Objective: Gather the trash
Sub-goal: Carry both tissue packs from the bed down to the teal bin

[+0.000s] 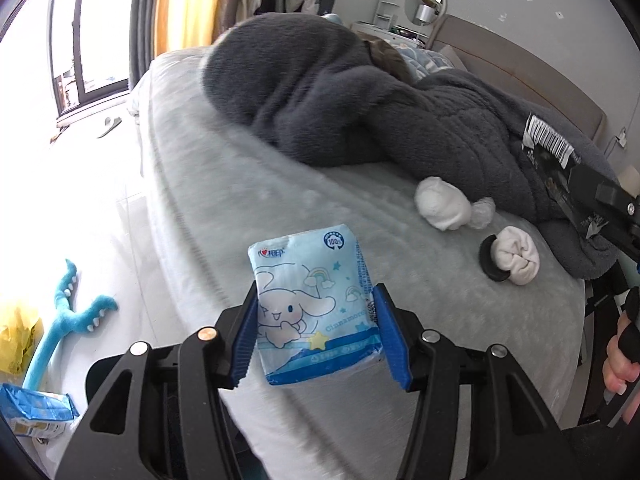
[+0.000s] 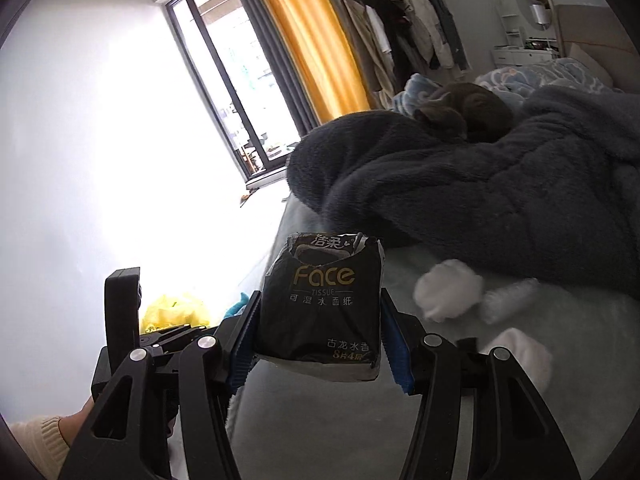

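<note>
My left gripper (image 1: pixel 318 316) is shut on a light blue cartoon tissue packet (image 1: pixel 312 308) and holds it above the edge of the grey bed (image 1: pixel 240 208). My right gripper (image 2: pixel 320 320) is shut on a black "Face" tissue packet (image 2: pixel 320 304), also above the bed's edge (image 2: pixel 304 420). The black packet and the right gripper show at the right edge of the left wrist view (image 1: pixel 560 160). Two white rolled sock balls (image 1: pixel 440 202) (image 1: pixel 516 256) lie on the bed, one next to a black disc (image 1: pixel 490 260).
A dark fluffy robe (image 1: pixel 360 100) is heaped on the bed. On the floor to the left lie a blue plush toy (image 1: pixel 68 320), a yellow bag (image 1: pixel 18 340) and a blue package (image 1: pixel 36 408). A window (image 2: pixel 224 80) and orange curtain (image 2: pixel 304 40) stand behind.
</note>
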Motion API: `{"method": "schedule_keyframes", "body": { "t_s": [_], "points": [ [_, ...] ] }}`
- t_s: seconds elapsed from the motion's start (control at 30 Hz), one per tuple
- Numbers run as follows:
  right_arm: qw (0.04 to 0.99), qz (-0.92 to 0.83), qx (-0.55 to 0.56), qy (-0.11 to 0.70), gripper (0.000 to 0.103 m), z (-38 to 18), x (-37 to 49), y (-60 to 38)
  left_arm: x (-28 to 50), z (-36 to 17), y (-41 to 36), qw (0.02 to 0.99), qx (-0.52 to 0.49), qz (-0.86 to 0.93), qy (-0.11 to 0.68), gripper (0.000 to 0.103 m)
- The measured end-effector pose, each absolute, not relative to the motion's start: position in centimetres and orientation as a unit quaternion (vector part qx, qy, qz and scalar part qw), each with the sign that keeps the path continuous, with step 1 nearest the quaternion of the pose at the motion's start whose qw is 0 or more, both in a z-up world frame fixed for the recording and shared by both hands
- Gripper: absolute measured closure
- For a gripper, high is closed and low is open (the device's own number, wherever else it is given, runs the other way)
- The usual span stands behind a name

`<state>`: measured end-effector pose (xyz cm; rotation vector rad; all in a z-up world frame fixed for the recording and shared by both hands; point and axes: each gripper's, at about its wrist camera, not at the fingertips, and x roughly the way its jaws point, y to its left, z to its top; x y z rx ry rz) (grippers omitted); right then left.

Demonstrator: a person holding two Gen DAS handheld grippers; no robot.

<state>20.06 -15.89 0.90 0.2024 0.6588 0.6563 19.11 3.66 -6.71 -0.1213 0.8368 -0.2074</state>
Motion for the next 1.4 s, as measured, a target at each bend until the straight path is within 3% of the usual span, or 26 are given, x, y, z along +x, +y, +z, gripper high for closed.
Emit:
{"method": "schedule_keyframes", "body": {
  "t_s": [0.73, 1.3, 1.4],
  "points": [
    [0.854, 0.405, 0.025, 0.326, 0.046, 0.5, 17.5, 0.0, 15.5, -13.0, 18.2, 0.854, -0.125, 0.004, 0.505, 0.046],
    [0.816, 0.445, -0.026, 0.367, 0.046, -2.9, 16.1, 9.0, 12.3, -18.4, 24.6, 0.787, -0.174, 0.02, 0.591, 0.045],
    [0.81, 0.448, -0.034, 0.378, 0.046, -3.8, 15.9, 10.3, 11.8, -18.7, 25.2, 0.779, -0.178, 0.019, 0.6, 0.04]
  ]
}}
